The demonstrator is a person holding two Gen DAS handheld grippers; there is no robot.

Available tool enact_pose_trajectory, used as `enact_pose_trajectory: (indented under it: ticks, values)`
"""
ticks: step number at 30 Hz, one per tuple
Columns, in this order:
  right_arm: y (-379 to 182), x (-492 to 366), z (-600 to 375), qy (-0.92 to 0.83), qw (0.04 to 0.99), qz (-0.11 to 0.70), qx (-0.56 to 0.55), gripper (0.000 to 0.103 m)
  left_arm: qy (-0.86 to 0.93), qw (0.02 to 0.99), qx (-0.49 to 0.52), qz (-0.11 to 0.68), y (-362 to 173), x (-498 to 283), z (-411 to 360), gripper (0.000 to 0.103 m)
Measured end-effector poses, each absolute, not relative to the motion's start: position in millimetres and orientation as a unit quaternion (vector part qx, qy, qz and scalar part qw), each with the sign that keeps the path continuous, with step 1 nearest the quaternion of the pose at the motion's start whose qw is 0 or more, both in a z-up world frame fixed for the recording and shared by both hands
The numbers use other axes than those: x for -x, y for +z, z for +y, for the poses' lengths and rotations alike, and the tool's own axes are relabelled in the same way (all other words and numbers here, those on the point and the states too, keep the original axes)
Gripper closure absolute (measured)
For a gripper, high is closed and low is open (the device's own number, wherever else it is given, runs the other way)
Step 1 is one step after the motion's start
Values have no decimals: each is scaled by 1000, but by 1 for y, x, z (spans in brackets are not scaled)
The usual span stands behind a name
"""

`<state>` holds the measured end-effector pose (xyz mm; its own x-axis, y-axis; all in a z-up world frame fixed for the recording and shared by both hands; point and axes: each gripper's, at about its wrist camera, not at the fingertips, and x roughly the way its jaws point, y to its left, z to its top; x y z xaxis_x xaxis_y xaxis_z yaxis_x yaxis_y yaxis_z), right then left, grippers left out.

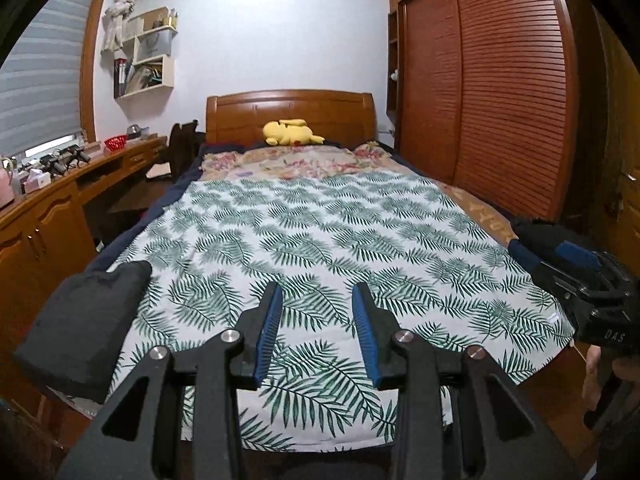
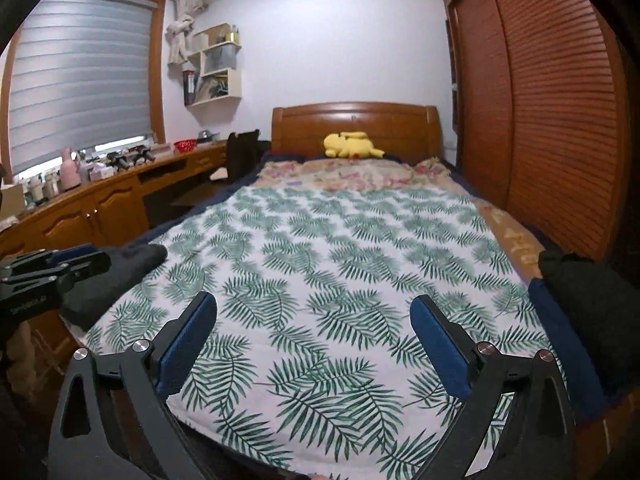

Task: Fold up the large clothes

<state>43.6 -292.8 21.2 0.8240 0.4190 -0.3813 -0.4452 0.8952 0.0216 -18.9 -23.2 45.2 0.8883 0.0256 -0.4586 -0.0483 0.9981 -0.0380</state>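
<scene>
- Bedspread (image 1: 320,232) with fern print lies flat across the bed.
- Left gripper (image 1: 318,300): jaws apart, empty.
- Right gripper (image 2: 314,316): spread wide, empty.
- Black folded garment (image 1: 80,328) at left edge.

White sheet (image 1: 320,232) printed with green fern leaves; floral blanket (image 1: 296,162) (pinks on beige); yellow plush toy (image 1: 290,133); reddish-brown wardrobe (image 1: 500,92); black folded garment (image 1: 80,328).

**Counts on and around the bed**

Two grippers showing: left gripper (image 1: 318,320), right gripper (image 2: 312,332). Two dark garments lying at the bed's corners: folded black garment (image 1: 84,324) and black garment (image 2: 584,312). One leaf-print sheet (image 1: 320,232), one yellow plush toy (image 1: 290,133), one red bowl (image 1: 115,143) sitting on the desk.
</scene>
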Motion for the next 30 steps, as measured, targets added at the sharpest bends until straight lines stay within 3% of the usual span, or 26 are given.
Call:
enact_pose_trajectory:
  ticks: [30]
  values:
    - [17,-41,-302,199,962,184,27,4,32,973,31,226,47,29,-18,67]
